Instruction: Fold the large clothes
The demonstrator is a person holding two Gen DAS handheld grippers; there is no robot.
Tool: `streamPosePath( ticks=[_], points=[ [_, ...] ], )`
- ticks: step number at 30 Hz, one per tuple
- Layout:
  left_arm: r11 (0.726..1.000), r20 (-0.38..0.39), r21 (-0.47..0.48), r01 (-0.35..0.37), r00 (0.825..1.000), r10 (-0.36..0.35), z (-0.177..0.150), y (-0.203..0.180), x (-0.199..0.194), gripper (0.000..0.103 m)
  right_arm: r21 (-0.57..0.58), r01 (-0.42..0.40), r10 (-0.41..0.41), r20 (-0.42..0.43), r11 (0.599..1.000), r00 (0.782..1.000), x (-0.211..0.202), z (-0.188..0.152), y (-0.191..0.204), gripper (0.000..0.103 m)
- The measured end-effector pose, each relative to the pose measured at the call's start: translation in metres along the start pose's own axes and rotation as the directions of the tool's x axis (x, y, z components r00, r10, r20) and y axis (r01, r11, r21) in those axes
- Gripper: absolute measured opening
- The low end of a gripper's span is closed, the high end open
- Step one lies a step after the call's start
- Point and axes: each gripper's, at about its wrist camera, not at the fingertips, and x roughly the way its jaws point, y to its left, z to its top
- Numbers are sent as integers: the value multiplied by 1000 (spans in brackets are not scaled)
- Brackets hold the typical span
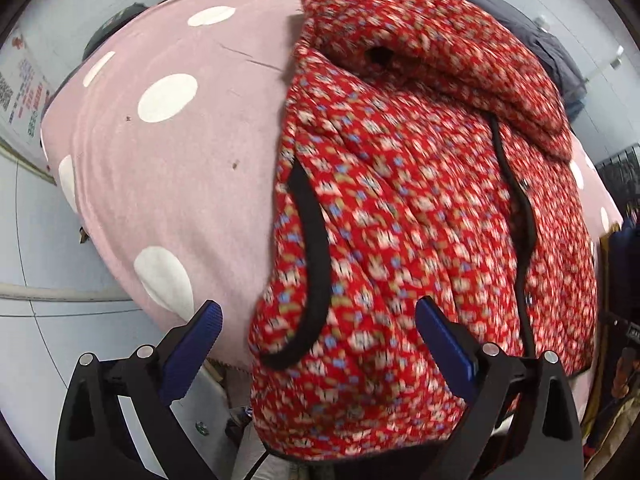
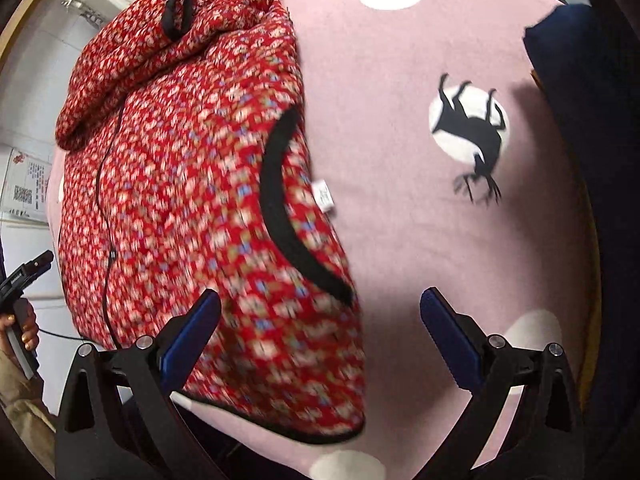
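A: Where is the garment laid, and why there?

B: The red floral quilted padded jacket with black piping [image 1: 400,208] is spread lengthwise on the pink blanket with white polka dots [image 1: 168,152]. Its near hem is draped over the near edge, probably so that a corner can be reached from below.

A: How are the tools held?

B: The left gripper [image 1: 316,344] is held with its blue-padded fingers apart, nothing clamped, poised at the near left part of the hem. The right gripper [image 2: 320,332] is likewise spread wide and empty, set over the near right corner of the hem. A two-corner lift seems to be intended.

A: And the jacket's look?

B: It is puffy and thick. Both sleeves appear to be folded across the far end, though motion blur makes that uncertain. Black-edged pocket openings [image 2: 292,216] are seen on each side, with a white label [image 2: 325,196] at the right edge.
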Motion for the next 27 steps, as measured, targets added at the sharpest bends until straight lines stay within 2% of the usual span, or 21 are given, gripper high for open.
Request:
streamPosePath(
  ticks=[5,9,10,16,19,21,24,26,27],
  points=[
    [1000,-8,16,27,1000,-27,-19,3,-1,92,24,-25,25,-13,999,1000,-4,-22,-21,98],
    [998,-28,28,63,998,-62,-35,-1,5,92,31,-79,80,-24,996,997,-5,-30,-30,98],
    [997,-36,37,61,998,-60,-45,1,4,92,30,-95,96,-27,995,995,-4,-30,-30,98],
    [996,-78,50,79,994,-75,-58,13,16,92,42,-176,180,-85,983,980,17,-31,-24,98],
    [997,-92,12,82,993,-80,-69,24,27,92,91,-223,233,-122,971,965,33,-34,-21,98],
    [993,-93,-40,113,989,-116,-73,27,31,92,90,-219,230,-127,971,965,38,-36,-17,98],
    [992,-89,-27,127,988,-129,-75,23,34,92,69,-221,229,-128,973,965,40,-36,-9,98],
    [992,-86,-7,129,988,-129,-75,18,37,92,70,-261,269,-141,963,953,41,-35,-5,96],
    [990,-86,-8,141,986,-142,-73,18,38,92,66,-272,279,-152,960,948,41,-35,-2,91]
  ],
)
